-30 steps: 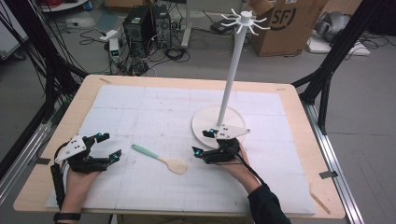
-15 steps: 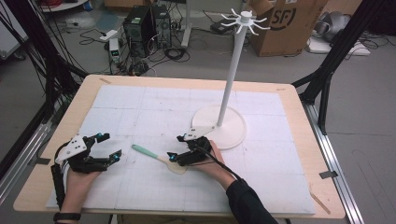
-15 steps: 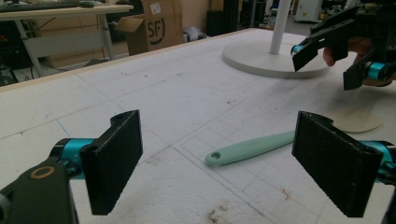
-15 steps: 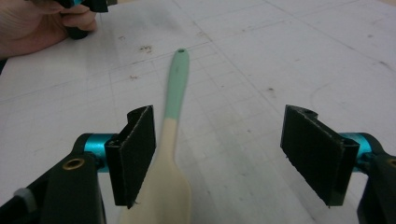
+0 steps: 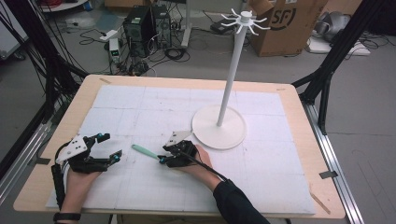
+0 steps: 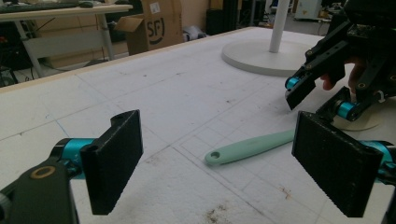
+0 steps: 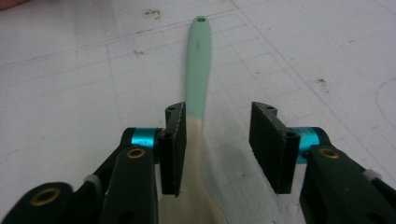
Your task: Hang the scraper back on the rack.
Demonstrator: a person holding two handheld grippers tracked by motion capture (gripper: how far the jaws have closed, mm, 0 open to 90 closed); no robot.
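A spatula with a mint-green handle [image 5: 144, 151] and a cream blade lies flat on the white mat. My right gripper [image 5: 164, 155] stands open over its neck, one jaw on each side; in the right gripper view the handle [image 7: 198, 65] runs away from the jaws and the cream part [image 7: 194, 186] lies close to the left jaw. My left gripper [image 5: 112, 148] rests open at the front left, its jaws pointing at the handle's end [image 6: 247, 147]. In the left gripper view the right gripper [image 6: 322, 93] sits beyond the spatula.
A white hook stand [image 5: 231, 74] rises from a round base [image 5: 219, 129] behind the right hand. The mat covers a wooden table [image 5: 299, 98]. Black frame legs, cables and a cardboard box [image 5: 285, 23] stand beyond the far edge.
My right gripper moved left from the stand's base to the spatula and now straddles it. The left gripper stayed where it was.
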